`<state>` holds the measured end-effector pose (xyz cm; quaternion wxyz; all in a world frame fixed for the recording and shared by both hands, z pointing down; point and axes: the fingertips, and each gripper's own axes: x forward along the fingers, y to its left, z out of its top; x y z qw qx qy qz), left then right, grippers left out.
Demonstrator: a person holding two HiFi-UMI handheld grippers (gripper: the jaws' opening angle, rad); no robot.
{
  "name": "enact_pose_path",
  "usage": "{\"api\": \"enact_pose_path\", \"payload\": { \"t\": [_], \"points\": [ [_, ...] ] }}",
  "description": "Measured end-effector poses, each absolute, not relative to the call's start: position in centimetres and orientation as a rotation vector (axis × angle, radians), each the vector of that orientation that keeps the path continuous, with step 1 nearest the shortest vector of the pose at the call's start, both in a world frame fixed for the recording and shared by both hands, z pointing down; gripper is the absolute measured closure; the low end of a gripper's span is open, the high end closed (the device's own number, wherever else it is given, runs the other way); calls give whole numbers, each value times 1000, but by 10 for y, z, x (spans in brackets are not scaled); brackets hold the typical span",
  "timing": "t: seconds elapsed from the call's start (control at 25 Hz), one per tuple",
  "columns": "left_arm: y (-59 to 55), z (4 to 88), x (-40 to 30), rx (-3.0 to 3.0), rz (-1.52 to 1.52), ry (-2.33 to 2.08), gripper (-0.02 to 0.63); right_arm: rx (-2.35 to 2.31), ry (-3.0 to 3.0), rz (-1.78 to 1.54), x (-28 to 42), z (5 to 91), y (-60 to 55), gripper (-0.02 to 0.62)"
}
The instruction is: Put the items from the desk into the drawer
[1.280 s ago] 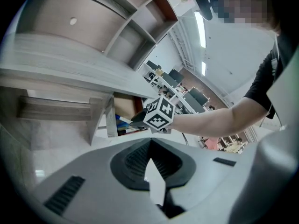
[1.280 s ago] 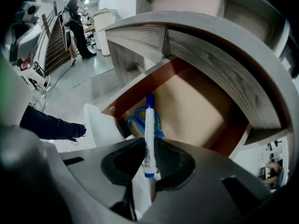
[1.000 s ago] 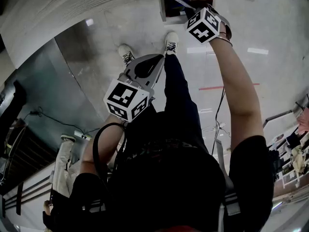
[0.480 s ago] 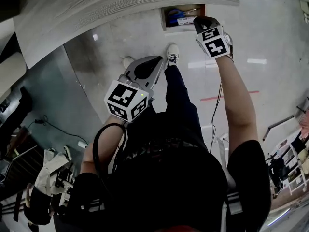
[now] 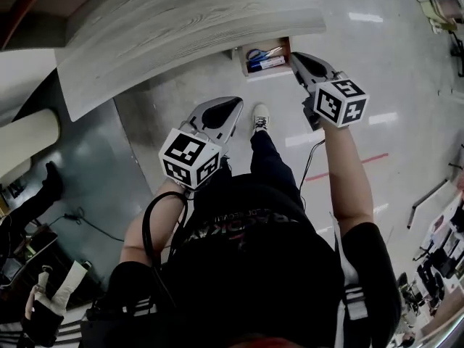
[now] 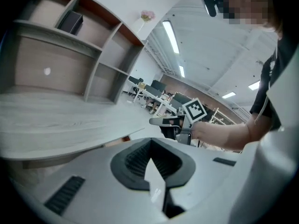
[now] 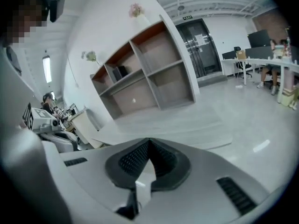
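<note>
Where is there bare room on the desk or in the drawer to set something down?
The pale wood-grain desktop looks bare across its visible span, from its left corner to the edge above the small open drawer. The drawer is crowded with blue items.

Grey wood-grain desk [image 5: 181, 27] — black-and-white marker cube [image 5: 190, 158].
</note>
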<state>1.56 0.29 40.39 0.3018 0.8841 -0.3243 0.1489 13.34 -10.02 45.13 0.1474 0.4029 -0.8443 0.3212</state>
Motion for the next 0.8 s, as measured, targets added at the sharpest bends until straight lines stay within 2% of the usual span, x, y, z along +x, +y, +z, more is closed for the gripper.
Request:
{"api": "enact_pose_path", "payload": {
  "t": [0.44,0.8],
  "points": [
    [4,338,-3,2484,326,-850,595,1137,-2708,750,67,320,-55,577],
    [7,318,-36,2518,324,-933,595,962,-2783,605,5,294,-5,577]
  ]
}}
